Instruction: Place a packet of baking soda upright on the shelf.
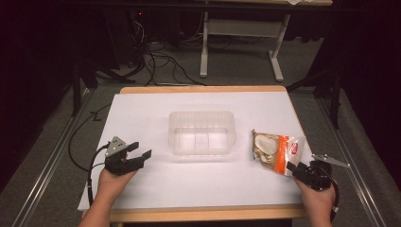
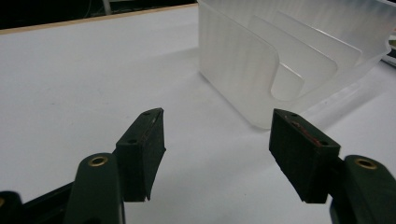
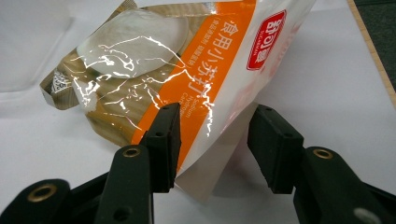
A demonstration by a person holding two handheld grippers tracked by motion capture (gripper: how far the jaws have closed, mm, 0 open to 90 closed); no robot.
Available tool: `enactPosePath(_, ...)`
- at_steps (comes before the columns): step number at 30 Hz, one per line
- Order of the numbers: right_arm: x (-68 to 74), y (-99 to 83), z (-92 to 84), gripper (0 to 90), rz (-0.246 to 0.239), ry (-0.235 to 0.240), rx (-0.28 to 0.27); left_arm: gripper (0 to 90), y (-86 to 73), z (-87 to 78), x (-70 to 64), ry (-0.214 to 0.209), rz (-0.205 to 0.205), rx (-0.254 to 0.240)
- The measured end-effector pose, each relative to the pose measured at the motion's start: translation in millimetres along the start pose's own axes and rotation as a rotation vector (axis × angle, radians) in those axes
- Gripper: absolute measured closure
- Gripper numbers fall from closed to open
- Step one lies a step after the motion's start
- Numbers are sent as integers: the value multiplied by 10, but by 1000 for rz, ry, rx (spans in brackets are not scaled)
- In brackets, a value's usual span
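**Ana:** Orange and clear plastic, that's the snack bag point(image 1: 274, 152). Where does it lie?

**Ben:** On the white worktop point(image 1: 142, 113), toward its right edge, well to the right of the clear plastic tub point(image 1: 202, 133). Its lower corner points at the right tool point(image 1: 297, 169).

**Ana:** Does that tool grip the bag?

**Ben:** Not fully, as far as I can tell. In the right gripper view the bag's point(image 3: 187, 79) lower edge sits between the two black jaws of the right tool point(image 3: 212, 140). The left jaw lies against the orange stripe. The right jaw stands a little apart from the bag's edge, so the jaws are part way open around it.

**Ana:** And the other hand?

**Ben:** The left tool point(image 1: 144, 151) rests low over the worktop, left of the tub and apart from it. In the left gripper view the left tool point(image 2: 217, 140) has its jaws spread wide with only bare worktop point(image 2: 70, 79) between them.

**Ana:** What of the tub from there?

**Ben:** The tub point(image 2: 243, 79) stands just ahead, to the right. Curved dividers show through its cloudy wall.
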State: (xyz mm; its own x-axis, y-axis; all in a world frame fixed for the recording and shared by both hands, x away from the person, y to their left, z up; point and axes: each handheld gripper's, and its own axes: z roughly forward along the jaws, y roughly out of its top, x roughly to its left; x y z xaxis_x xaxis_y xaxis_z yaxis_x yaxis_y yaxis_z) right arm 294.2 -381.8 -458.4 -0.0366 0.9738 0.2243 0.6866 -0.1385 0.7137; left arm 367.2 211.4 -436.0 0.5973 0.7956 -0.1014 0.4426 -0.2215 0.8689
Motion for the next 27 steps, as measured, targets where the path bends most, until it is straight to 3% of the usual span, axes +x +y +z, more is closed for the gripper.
enactPosePath(7,60,5,9,606,-31,11,14,362,0,2,-2,2,3,0)
enactPosePath(13,59,14,-17,776,-40,-3,6,362,1,1,-1,1,3,1)
enactPosePath(21,51,30,-65,870,-41,-9,-28,362,1,2,-1,2,3,0)
enactPosePath(27,90,59,-129,894,-65,-3,-84,362,2,0,0,1,3,0)
